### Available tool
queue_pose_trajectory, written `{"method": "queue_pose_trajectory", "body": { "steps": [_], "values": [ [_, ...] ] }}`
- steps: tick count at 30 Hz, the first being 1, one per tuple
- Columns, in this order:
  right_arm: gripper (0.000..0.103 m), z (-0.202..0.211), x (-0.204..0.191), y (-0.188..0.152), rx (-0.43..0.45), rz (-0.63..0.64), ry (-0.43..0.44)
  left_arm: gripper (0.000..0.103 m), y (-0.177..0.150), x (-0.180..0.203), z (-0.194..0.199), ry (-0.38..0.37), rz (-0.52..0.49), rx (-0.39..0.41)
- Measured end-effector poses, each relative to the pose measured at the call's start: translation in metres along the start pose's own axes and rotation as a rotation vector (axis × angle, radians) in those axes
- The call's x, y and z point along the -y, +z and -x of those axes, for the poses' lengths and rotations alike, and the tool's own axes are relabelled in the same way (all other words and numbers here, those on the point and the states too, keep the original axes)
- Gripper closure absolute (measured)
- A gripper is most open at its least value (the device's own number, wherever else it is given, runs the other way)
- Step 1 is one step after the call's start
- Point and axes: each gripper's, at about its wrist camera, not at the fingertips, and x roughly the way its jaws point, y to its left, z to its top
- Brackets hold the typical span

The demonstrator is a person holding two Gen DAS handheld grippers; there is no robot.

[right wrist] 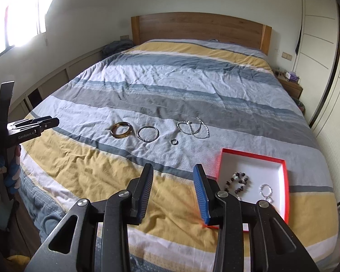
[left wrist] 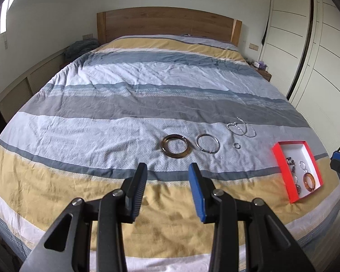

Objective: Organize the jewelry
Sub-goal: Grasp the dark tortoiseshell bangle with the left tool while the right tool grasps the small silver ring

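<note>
On the striped bedspread lie a thick brown bangle (left wrist: 176, 146) (right wrist: 121, 130), a thin silver bangle (left wrist: 208, 143) (right wrist: 148, 134), a small ring (left wrist: 237, 145) (right wrist: 174, 142) and silver bead chains (left wrist: 240, 127) (right wrist: 193, 127). A red box with a white inside (left wrist: 285, 147) (right wrist: 253, 158) holds a dark bead bracelet (right wrist: 239, 179), a silver chain (right wrist: 266, 190) and an amber ring (left wrist: 309, 181). My left gripper (left wrist: 167, 170) is open and empty, just short of the brown bangle. My right gripper (right wrist: 173, 170) is open and empty, left of the box.
The bed (left wrist: 147, 72) fills both views, with a wooden headboard (left wrist: 167, 22) at the far end. White wardrobe doors (left wrist: 317, 52) stand on the right, with a nightstand (right wrist: 291, 83) beside the bed. A low cabinet (left wrist: 22, 83) runs along the left wall under a window.
</note>
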Motion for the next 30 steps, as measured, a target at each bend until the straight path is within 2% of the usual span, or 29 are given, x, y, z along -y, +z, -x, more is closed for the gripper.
{"method": "queue_pose_trajectory", "body": {
  "steps": [6,9,13,20,30],
  "values": [
    [0.065,-0.068,-0.003,0.008,-0.058,0.006,0.027,0.067,-0.001,-0.012,-0.068,-0.009,0.038,-0.079],
    [0.065,-0.104,-0.004,0.013,-0.085,0.009,0.044,0.067,0.004,-0.014,-0.100,-0.012,0.052,-0.105],
    [0.058,-0.149,-0.004,0.020,-0.112,0.002,0.057,0.067,0.011,-0.015,-0.138,-0.023,0.067,-0.131],
    [0.057,-0.220,0.001,0.027,-0.146,-0.036,0.073,0.067,0.015,-0.018,-0.203,-0.005,0.100,-0.188],
    [0.057,-0.283,0.010,0.031,-0.172,-0.087,0.062,0.067,0.015,-0.021,-0.249,0.016,0.114,-0.200]
  ]
}}
